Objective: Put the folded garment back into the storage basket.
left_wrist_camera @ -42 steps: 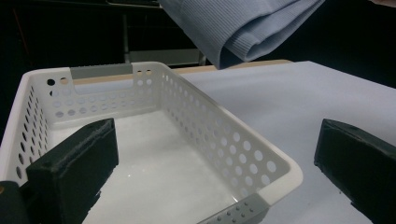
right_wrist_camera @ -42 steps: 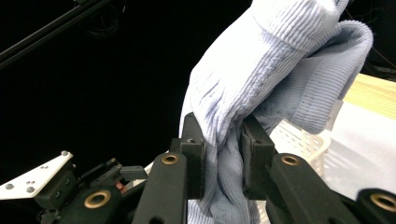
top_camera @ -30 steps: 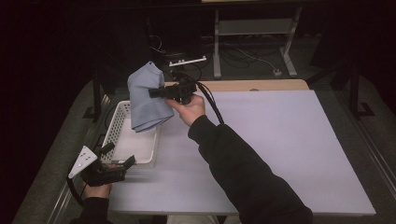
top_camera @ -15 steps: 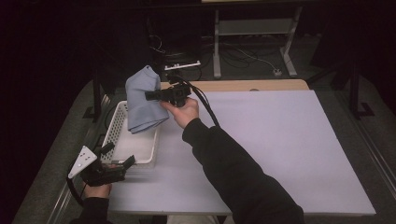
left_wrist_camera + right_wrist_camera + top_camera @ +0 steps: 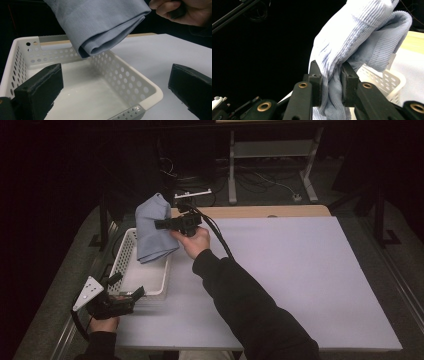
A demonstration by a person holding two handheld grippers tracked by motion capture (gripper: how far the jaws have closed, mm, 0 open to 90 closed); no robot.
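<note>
Right gripper [image 5: 159,224]: black body, thick black cable trailing from its rear; its fingers [image 5: 315,82] are flat black blocks on black link arms pinned with brass-coloured rivets. Left gripper [image 5: 131,290]: black too, with a pale grey three-cornered plate on top pierced by small holes, and blunt, matt black, rubbery-looking fingers [image 5: 40,91]. The person wears dark, near-black long sleeves, cuffs at both wrists.

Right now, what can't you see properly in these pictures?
- Basket floor, high view: far part hidden by the hanging blue cloth.
- Cloth's top, left gripper view: cut off by the upper edge.
- Right tongs, high view: tips buried in cloth.
- Room behind the table: too dark.
</note>
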